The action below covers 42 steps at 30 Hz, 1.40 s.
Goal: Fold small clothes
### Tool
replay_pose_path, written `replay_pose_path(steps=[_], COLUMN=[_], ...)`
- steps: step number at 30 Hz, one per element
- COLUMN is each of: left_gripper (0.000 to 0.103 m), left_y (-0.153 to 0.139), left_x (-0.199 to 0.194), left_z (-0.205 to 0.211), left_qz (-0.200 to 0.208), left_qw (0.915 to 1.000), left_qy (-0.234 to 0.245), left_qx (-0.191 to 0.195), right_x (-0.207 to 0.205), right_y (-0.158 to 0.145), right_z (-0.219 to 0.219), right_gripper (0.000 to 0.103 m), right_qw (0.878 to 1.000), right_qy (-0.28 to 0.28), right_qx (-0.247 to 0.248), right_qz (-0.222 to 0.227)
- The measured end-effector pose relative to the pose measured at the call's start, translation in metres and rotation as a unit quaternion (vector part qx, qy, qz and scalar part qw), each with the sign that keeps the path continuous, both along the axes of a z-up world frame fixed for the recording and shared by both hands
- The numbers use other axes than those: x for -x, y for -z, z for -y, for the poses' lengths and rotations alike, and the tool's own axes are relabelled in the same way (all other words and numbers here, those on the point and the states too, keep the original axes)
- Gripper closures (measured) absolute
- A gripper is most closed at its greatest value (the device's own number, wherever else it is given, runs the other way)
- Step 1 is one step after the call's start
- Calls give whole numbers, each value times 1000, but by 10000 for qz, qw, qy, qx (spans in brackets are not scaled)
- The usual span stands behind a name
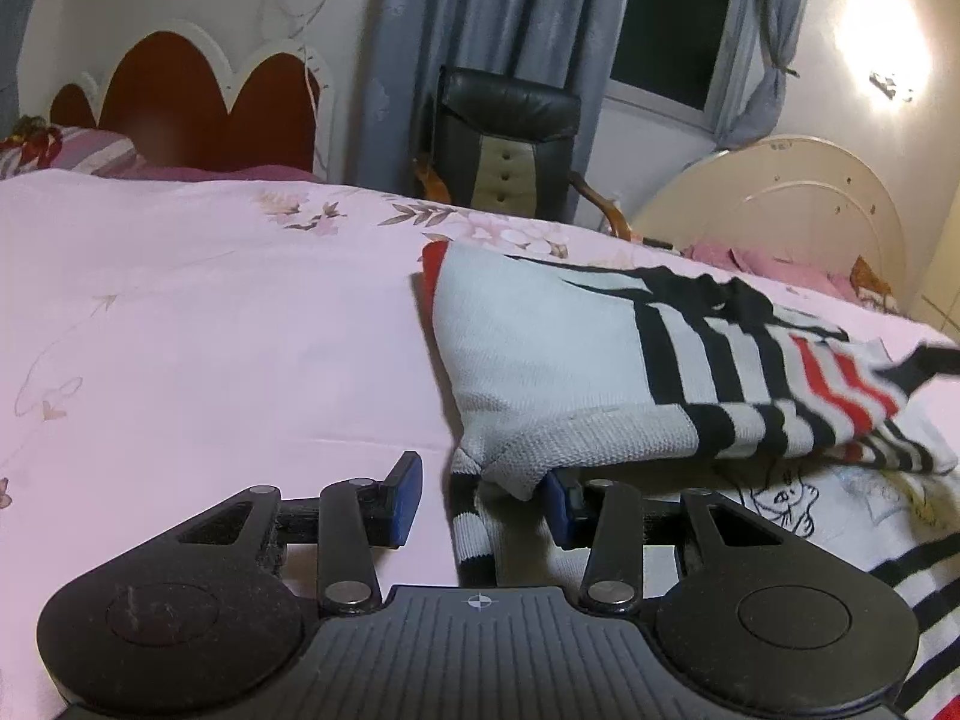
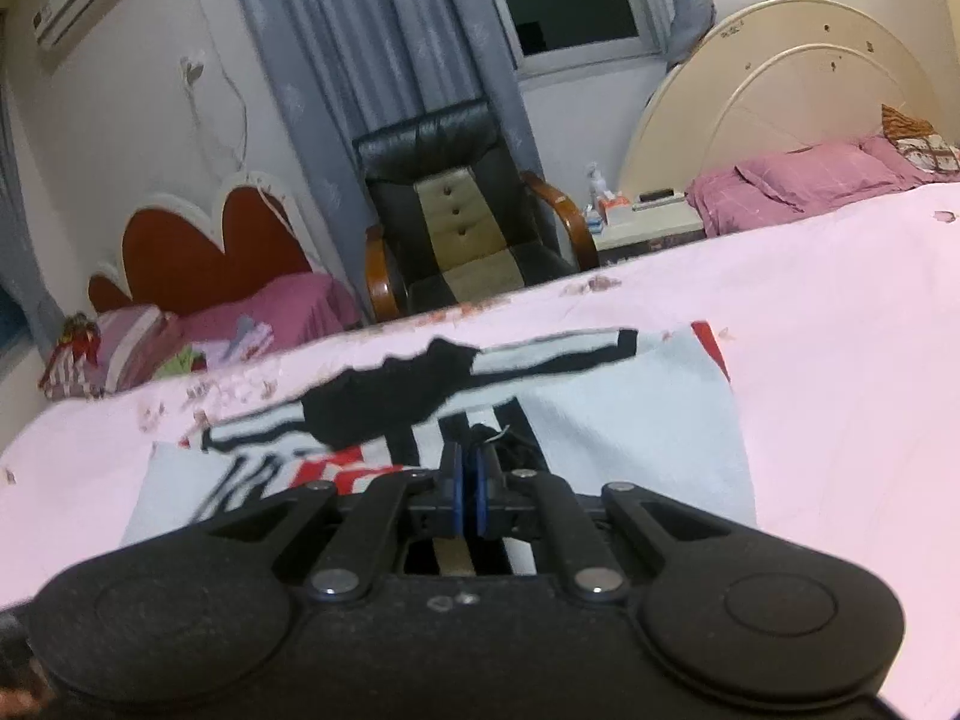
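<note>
A small knit sweater, white with black and red stripes, lies partly folded on the pink bedspread. My left gripper is open, low over the bed at the sweater's near left corner; a fold of white knit and a striped cuff hang between its blue pads. In the right wrist view the sweater lies ahead and under my right gripper. Its blue pads are pressed together on the striped fabric, which looks lifted there.
A black and beige armchair with wooden arms stands beyond the bed's far edge. A red scalloped headboard is at left, a cream headboard with pink pillows at right. Grey curtains hang behind.
</note>
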<state>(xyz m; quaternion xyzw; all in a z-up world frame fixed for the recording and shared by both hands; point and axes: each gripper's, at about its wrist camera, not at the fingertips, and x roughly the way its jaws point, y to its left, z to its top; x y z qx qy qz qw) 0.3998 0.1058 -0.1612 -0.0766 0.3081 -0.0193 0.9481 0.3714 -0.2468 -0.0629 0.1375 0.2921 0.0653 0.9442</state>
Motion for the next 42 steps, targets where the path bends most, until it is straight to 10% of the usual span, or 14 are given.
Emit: replay_pose_path(steps=[5, 9, 14, 17, 22, 27, 31, 42], left_gripper=[60, 60, 60, 61, 61, 61, 61, 60], left_y=[4, 2, 4, 4, 5, 7, 5, 0], left_x=[-3, -4, -6, -8, -7, -7, -8, -6], left_z=[-1, 0, 1, 2, 5, 9, 11, 6], left_qz=[-113, -138, -204, -222, -181, -168, -229, -353], left_qw=[9999, 9998, 9995, 9994, 9994, 9995, 9990, 9980], left_qy=[52, 128, 218, 244, 218, 158, 187, 402], left_qx=[1, -29, -72, -104, -175, -237, -321, -328], right_x=[-2, -4, -19, -30, -16, 14, -15, -21], right_y=[18, 33, 54, 58, 11, -23, 20, 50], right_z=[10, 25, 37, 29, -8, -30, -9, -6], right_gripper=[94, 62, 62, 93, 95, 96, 96, 88], right_qw=[9984, 9936, 9821, 9856, 9972, 9804, 9961, 9964], right_qy=[29, 257, 240, 28, -728, -890, -564, -465], right_qx=[-469, -990, -1686, -1417, -172, 1024, 605, 581], right_qz=[-307, -486, -802, -925, 91, 1426, 296, -410])
